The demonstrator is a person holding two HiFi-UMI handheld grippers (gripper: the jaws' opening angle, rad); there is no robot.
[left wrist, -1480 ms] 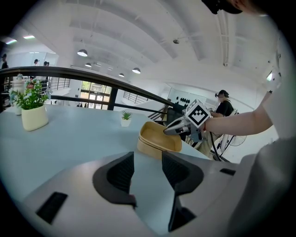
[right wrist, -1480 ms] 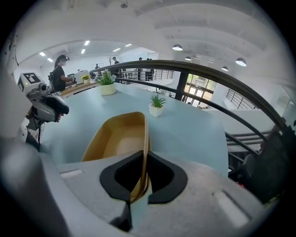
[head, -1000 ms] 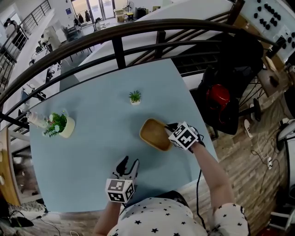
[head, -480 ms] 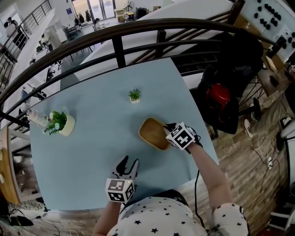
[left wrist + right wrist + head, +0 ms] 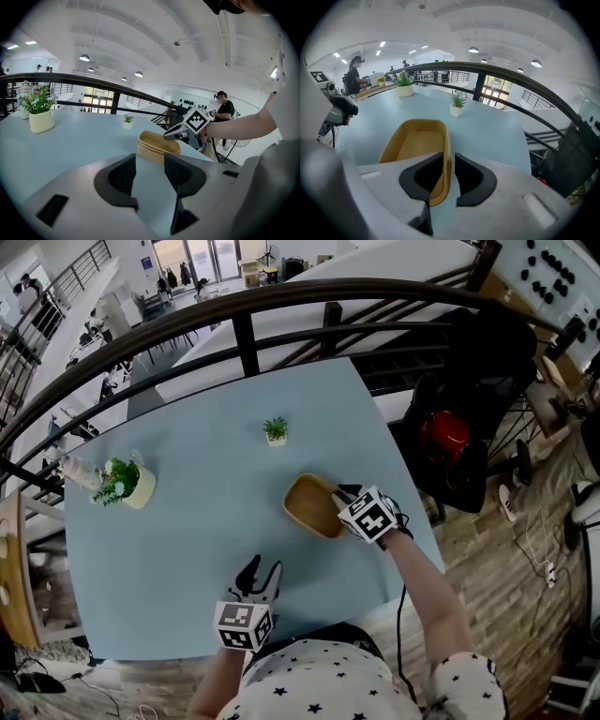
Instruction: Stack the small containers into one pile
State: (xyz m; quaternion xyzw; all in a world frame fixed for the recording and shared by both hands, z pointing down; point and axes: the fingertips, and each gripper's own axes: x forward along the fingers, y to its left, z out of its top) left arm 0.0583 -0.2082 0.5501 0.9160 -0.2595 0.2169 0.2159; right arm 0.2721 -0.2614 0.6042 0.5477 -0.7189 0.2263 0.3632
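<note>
The tan container (image 5: 312, 507) sits on the blue table (image 5: 206, 484) near its right edge, open side up. The right gripper (image 5: 339, 495) pinches its near wall, one jaw inside the rim and one outside (the right gripper view shows the wall filling the narrow gap between them). In the left gripper view a line runs round the container's side; I cannot tell whether that marks one piece or two nested. The left gripper (image 5: 260, 570) hovers by the table's front edge, well apart from the container, its jaws spread with only bare table between them. A small plant (image 5: 276, 433) stands further back and a bigger plant (image 5: 127, 486) at the left.
</note>
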